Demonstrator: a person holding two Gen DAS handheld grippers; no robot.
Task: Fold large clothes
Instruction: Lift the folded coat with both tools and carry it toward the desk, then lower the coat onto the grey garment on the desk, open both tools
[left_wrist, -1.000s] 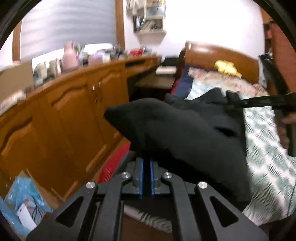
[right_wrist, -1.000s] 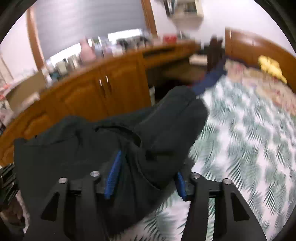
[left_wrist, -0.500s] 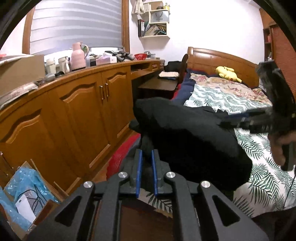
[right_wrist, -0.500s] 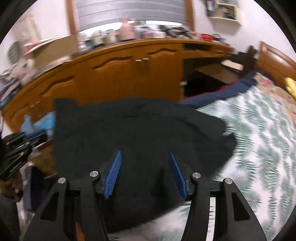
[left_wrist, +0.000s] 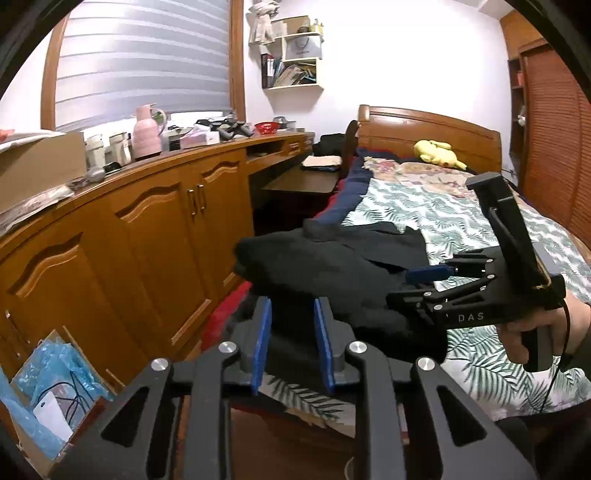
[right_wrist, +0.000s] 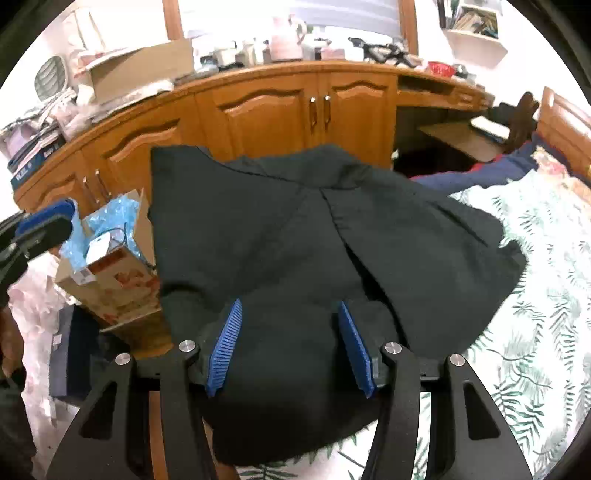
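A large black garment lies in a loose heap on the near left corner of the bed, partly hanging over the edge; it fills the middle of the right wrist view. My left gripper is open just in front of the garment, its blue pads apart and holding nothing. My right gripper is open over the garment, with cloth lying between its spread pads. It also shows in the left wrist view, at the garment's right side.
The bed has a palm-leaf sheet and a wooden headboard with a yellow plush toy. A long wooden cabinet with clutter on top runs along the left. A cardboard box with blue plastic stands on the floor.
The garment went from held up to lying on the bed corner. My left gripper opened and let go of it. My right gripper stayed open and swung over the cloth.
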